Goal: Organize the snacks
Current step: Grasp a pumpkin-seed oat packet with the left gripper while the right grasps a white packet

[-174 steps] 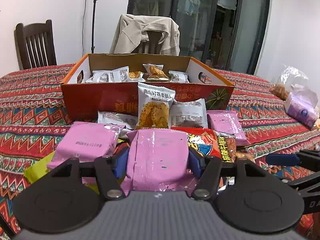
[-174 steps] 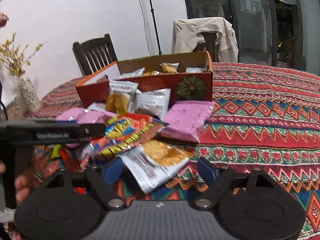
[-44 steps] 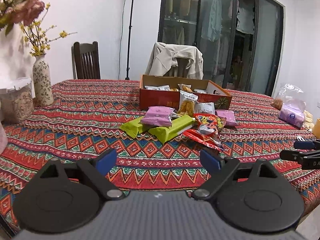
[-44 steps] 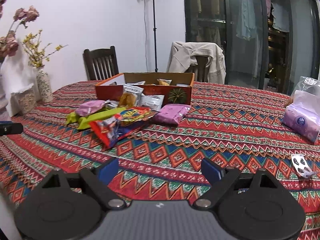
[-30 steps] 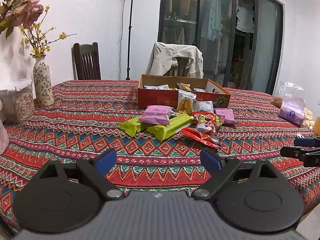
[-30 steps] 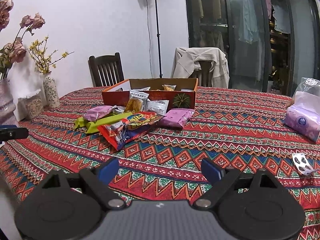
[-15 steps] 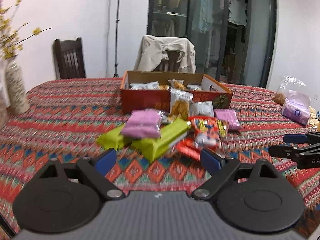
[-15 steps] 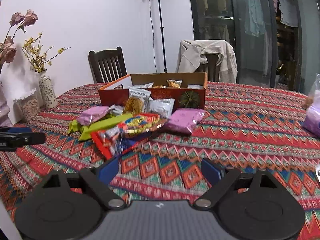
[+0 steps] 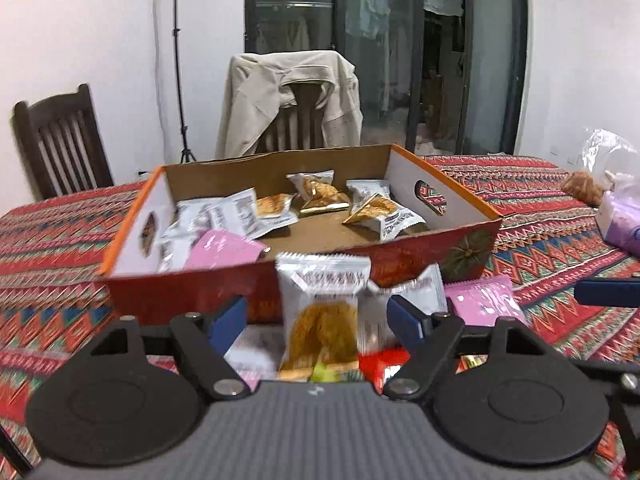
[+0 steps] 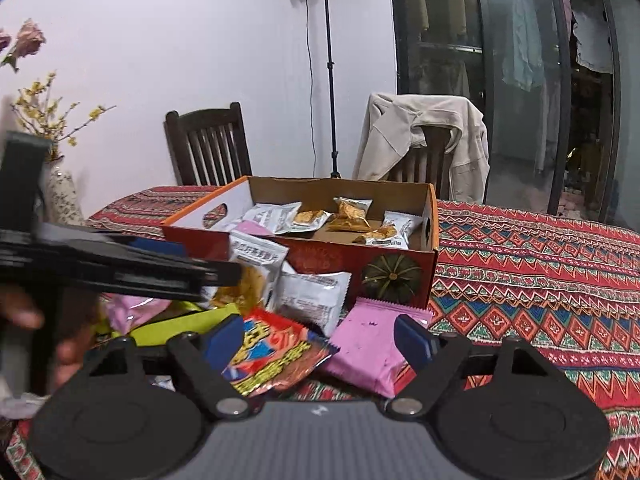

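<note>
Your left hand-held gripper (image 9: pixel 316 322) gapes around a blurred cracker packet (image 9: pixel 320 320), grasping nothing. Your right hand-held gripper (image 10: pixel 320 340) spreads wide; its body hides the pink packet's (image 10: pixel 370 350) lower edge.

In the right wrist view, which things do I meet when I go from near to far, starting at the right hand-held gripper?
Right hand-held gripper → pink packet → cardboard box → chair with beige jacket → glass doors.
</note>
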Motion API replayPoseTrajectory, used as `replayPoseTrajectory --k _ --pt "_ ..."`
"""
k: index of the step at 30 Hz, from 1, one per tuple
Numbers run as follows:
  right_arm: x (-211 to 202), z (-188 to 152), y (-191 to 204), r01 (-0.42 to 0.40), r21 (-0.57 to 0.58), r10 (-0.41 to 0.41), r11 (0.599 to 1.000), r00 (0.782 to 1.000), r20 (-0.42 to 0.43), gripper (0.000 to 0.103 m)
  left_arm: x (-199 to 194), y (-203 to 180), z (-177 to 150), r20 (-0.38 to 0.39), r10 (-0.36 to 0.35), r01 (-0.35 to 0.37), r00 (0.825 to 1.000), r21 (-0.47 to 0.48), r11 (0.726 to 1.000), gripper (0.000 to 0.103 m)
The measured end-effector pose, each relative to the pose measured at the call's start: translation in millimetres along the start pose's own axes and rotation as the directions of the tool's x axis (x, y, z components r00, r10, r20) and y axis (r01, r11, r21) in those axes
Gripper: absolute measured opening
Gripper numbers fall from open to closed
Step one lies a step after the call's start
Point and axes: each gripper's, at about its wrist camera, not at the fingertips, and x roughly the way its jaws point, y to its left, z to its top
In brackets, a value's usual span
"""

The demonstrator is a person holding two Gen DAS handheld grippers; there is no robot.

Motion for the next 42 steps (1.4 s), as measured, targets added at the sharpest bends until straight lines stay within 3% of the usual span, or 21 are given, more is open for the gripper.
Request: replayPoseTrajectory --k 3,7,14,19,20,23,25,27,32,34,36,40,42 --pt "14 3 -5 0.006 -0.005 -0.006 1.000 1.000 -0.022 0.081 18 2 0 -0.044 -0.034 0.033 0.998 -0.024 0.999 0.045" --pt "32 6 -7 -0.001 -0.005 0.001 1.000 0.999 -0.043 0.081 15 10 -6 -0.031 -0.060 0.058 0.998 -0.057 0.997 0.036" --pt "76 16 7 -0.057 0.001 0.057 0.998 0.995 -0.080 0.080 -52 33 2 0.109 -0.045 0.053 0.993 -0.078 0.995 0.035" --pt "115 23 19 -0.012 0.006 0.012 1.000 0.995 -0.104 0.078 -112 55 -8 0.203 -0.038 0.065 0.978 -0.126 0.990 0.035" --pt "120 23 21 -0.001 0.007 0.002 1.000 0.994 -0.108 0.073 -122 58 -13 0.211 -0.035 0.064 0.977 -0.134 0.989 0.035" --pt "127 18 23 0.015 0.013 -0.013 1.000 0.993 -0.114 0.044 -145 64 -30 0.216 -0.021 0.055 0.976 -0.157 0.986 0.035" --pt "122 17 23 0.019 0.024 -0.017 1.000 0.995 -0.095 0.035 -156 64 -40 0.212 -0.009 0.046 0.977 -0.168 0.985 0.035" --pt "113 19 24 0.011 0.032 -0.009 0.999 0.998 -0.068 0.008 -165 65 -47 0.205 -0.001 0.038 0.979 -0.179 0.983 0.035" --pt "84 25 25 -0.013 0.017 0.014 1.000 0.999 -0.032 0.011 -186 64 -63 0.201 -0.004 0.049 0.980 -0.222 0.974 0.035" --pt "80 26 22 -0.037 0.001 0.037 0.999 0.998 -0.047 0.024 -189 65 -70 0.193 -0.003 0.048 0.981 -0.233 0.971 0.035" --pt "88 29 18 -0.039 0.002 0.039 0.999 0.997 -0.066 0.059 -190 63 -74 0.179 0.001 0.043 0.984 -0.242 0.969 0.035" --pt "126 31 7 -0.055 0.102 0.071 0.993 0.984 -0.163 0.058 -200 58 -79 0.188 0.006 0.039 0.982 -0.234 0.971 0.035" --pt "139 29 11 -0.021 0.076 0.036 0.997 0.979 -0.200 0.067 -203 58 -80 0.191 0.019 0.026 0.981 -0.230 0.973 0.035"
